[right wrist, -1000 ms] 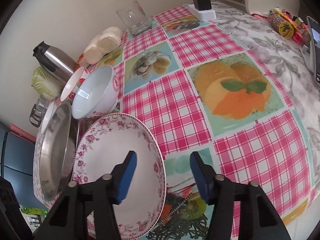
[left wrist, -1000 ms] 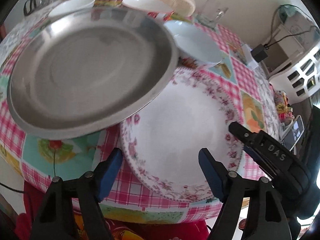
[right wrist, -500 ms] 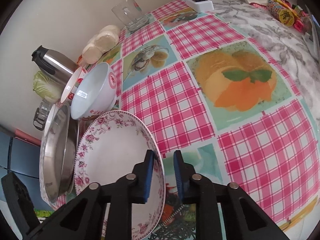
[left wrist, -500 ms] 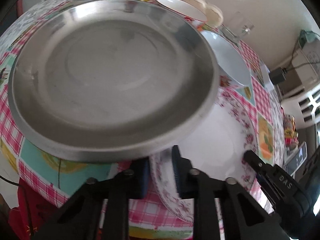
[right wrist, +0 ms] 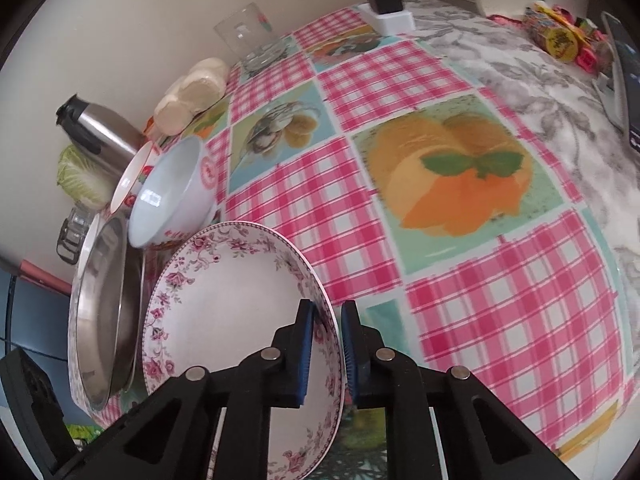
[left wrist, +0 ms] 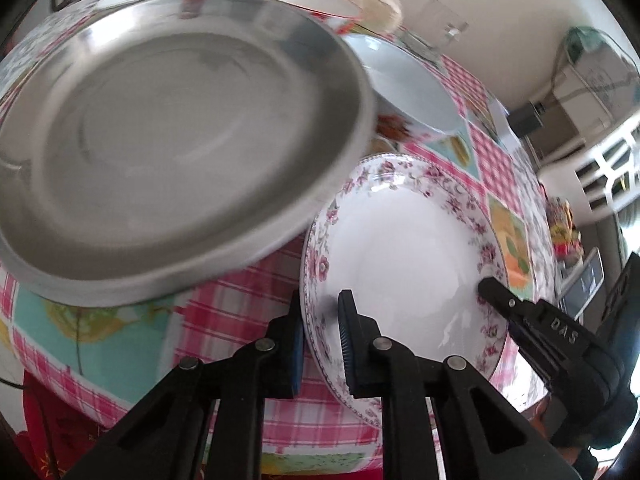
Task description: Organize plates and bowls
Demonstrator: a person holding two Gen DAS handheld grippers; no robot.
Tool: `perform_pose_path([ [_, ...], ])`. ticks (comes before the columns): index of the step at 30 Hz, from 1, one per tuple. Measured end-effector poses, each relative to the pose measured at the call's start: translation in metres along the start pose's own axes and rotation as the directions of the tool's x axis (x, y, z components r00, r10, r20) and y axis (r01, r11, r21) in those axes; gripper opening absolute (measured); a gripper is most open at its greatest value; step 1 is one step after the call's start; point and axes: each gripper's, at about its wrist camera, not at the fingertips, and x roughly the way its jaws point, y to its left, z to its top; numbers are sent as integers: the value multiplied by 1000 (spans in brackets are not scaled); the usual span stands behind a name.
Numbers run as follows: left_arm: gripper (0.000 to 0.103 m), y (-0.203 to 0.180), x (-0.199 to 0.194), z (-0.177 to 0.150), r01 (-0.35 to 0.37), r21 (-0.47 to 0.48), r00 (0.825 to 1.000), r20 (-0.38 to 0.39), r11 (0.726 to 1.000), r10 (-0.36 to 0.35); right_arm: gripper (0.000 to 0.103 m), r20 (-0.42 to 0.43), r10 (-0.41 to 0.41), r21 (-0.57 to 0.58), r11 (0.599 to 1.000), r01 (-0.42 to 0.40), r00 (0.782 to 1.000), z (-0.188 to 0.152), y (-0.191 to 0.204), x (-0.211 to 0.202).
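Note:
A white floral plate (left wrist: 404,248) with a pink flower rim lies near the table's front edge. My left gripper (left wrist: 320,340) is shut on its left rim. My right gripper (right wrist: 326,348) is shut on its right rim; the plate also shows in the right wrist view (right wrist: 224,304). The right gripper's finger (left wrist: 532,320) shows over the plate's right edge. A large steel plate (left wrist: 168,152) sits to the plate's left, also in the right wrist view (right wrist: 104,308). A white bowl (left wrist: 404,80) with red print stands behind the floral plate (right wrist: 172,196).
A second bowl (right wrist: 132,180), a steel flask (right wrist: 100,136), a cabbage (right wrist: 80,176), round buns (right wrist: 192,92) and a glass (right wrist: 248,36) line the wall. A charger block (right wrist: 384,4), snack packs (right wrist: 560,32) and a phone (right wrist: 624,80) lie at the far right. The pink checked tablecloth (right wrist: 460,200) covers the table.
Both grippers went from open to shut on the floral plate's rim, one on each side. The plate now sits clear of the steel plate, which overlapped it before.

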Motion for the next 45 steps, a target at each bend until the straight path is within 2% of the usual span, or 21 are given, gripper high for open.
perform_pose_path([
  [5,17,-6,4,1,20,25,1000,-12,999,-19,15,10,22,50,998,-23,1000,1,-17,-5],
  [11,17,-9,8,5,37,9,999,-20,999,-37,15,9,31,45,998,-31,999,-1,-19,-5],
  [20,17,-12,5,4,9,61,1000,13,998,-10,14,6,28,52,998,-29,1000,-3,-18,-7],
  [26,16,-16,-1,8,15,86,999,38,996,-19,10,36,16,8,1000,-17,999,-1,-12,-17],
  [35,16,-29,-7,11,48,144,997,54,988,-57,7,73,18,22,1000,-20,997,2,-16,-34],
  [39,16,-36,-15,12,66,179,993,81,982,-82,7,103,19,29,999,-22,995,4,-19,-45],
  [45,16,-49,-38,19,78,239,979,164,968,-120,7,171,30,3,1000,-31,985,9,-12,-69],
])
